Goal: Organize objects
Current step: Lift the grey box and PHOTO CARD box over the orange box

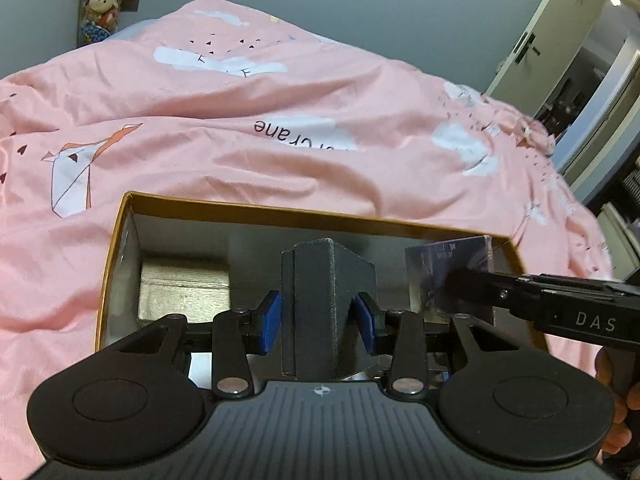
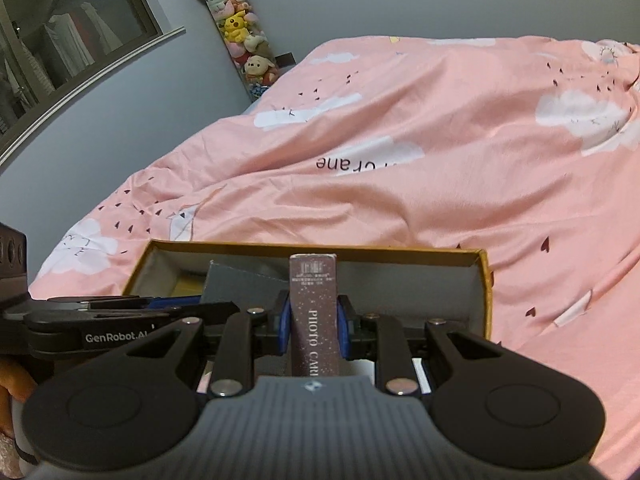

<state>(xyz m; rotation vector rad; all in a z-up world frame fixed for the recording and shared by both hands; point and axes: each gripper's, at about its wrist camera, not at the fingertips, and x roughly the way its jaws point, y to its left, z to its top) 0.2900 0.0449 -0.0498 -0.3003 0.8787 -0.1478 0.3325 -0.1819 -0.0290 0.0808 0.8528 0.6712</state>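
Note:
An open cardboard box with a gold rim point(image 1: 256, 210) lies on the pink bed. My left gripper point(image 1: 318, 316) is shut on a dark grey box point(image 1: 320, 300) and holds it upright inside the open box. A gold box point(image 1: 184, 292) lies in its left end. My right gripper point(image 2: 311, 322) is shut on a purple "PHOTO CARD" box point(image 2: 314, 312), upright over the open box point(image 2: 482, 280). The same purple box point(image 1: 444, 276) shows in the left wrist view, at the right end. The dark grey box point(image 2: 236, 284) shows left of it in the right wrist view.
A pink duvet point(image 1: 280, 112) with cloud prints covers the bed around the box. A tube of plush toys point(image 2: 240, 28) stands by the grey wall. A door point(image 1: 560, 20) is at the far right. A shelf window point(image 2: 60, 48) is at the left.

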